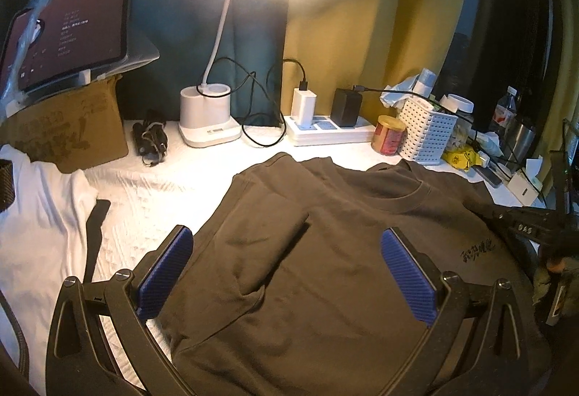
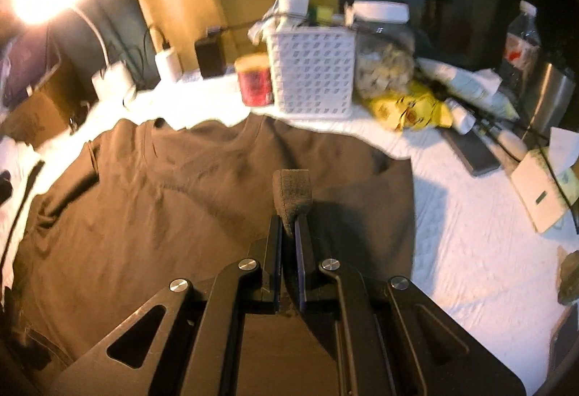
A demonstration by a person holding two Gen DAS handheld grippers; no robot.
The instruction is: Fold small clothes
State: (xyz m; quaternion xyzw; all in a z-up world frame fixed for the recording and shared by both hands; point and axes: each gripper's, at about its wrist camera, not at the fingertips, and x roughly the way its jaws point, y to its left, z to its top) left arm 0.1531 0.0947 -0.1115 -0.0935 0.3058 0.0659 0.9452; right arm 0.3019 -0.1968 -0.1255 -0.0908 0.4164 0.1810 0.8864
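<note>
Right gripper [image 2: 289,211] jaws clenched on brown shirt [image 2: 181,208] fold; left gripper [image 1: 286,273] jaws released. Carry toward 9 o'clock, edges aligned.

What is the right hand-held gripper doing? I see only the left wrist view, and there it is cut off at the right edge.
Observer: The right hand-held gripper is shut. It pinches a small fold of brown cloth, which looks like part of the shirt.
Operator: How does the shirt lie on that side?
Observer: To the right of the gripper the shirt's edge lies fairly flat on the white sheet, with a straight side and no big wrinkles.
</note>
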